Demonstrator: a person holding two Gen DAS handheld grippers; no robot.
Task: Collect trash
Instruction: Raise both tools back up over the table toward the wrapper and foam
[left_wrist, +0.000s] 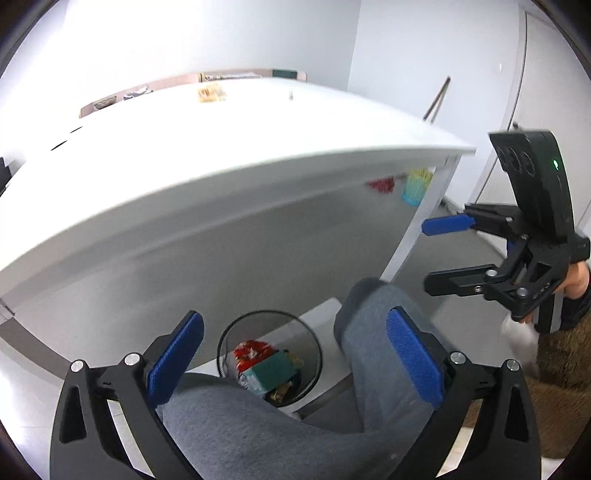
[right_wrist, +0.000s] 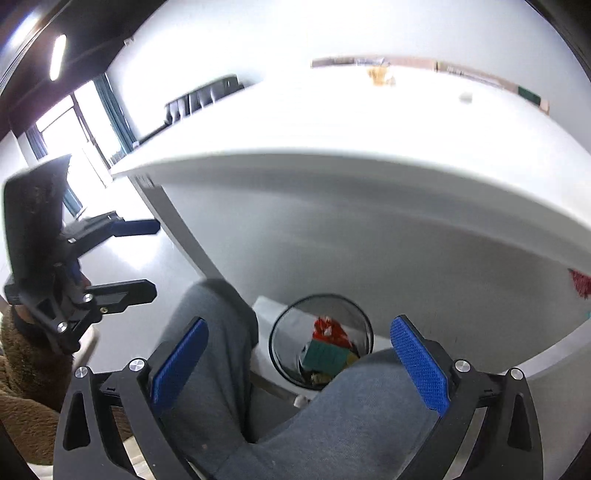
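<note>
Spanning most of both views, a white desk (left_wrist: 229, 147) is recorded as the landmark for all positions below. Grey floor (left_wrist: 184, 258) is seen beneath the desk. Two legs in grey trousers (left_wrist: 373, 332) are noted below the desk's near edge, knees bent, one on either side of the bin. A black wire-mesh waste bin (left_wrist: 269, 356) is observed on the floor under the desk's near edge, standing upright against a low white base. Trash is held inside it: a red wrapper (left_wrist: 251, 350), a green box (left_wrist: 273, 369) and smaller scraps, which cannot be identified.

The left gripper (left_wrist: 295, 362) is found below the desk's near edge, above the bin, its fingers (left_wrist: 177, 354) spread wide with nothing between them. The right gripper (right_wrist: 299, 362) is likewise found below that edge, over the bin, fingers (right_wrist: 419, 365) released and empty; in the left wrist view it (left_wrist: 436, 254) is seen off the desk's right corner, beside the desk leg.

On the desk's far side a small brownish item (left_wrist: 210, 92) is registered, too blurred to name. Beyond the desk's right leg, a turquoise cup (left_wrist: 415, 188) of yellow sticks is noted on the floor.
</note>
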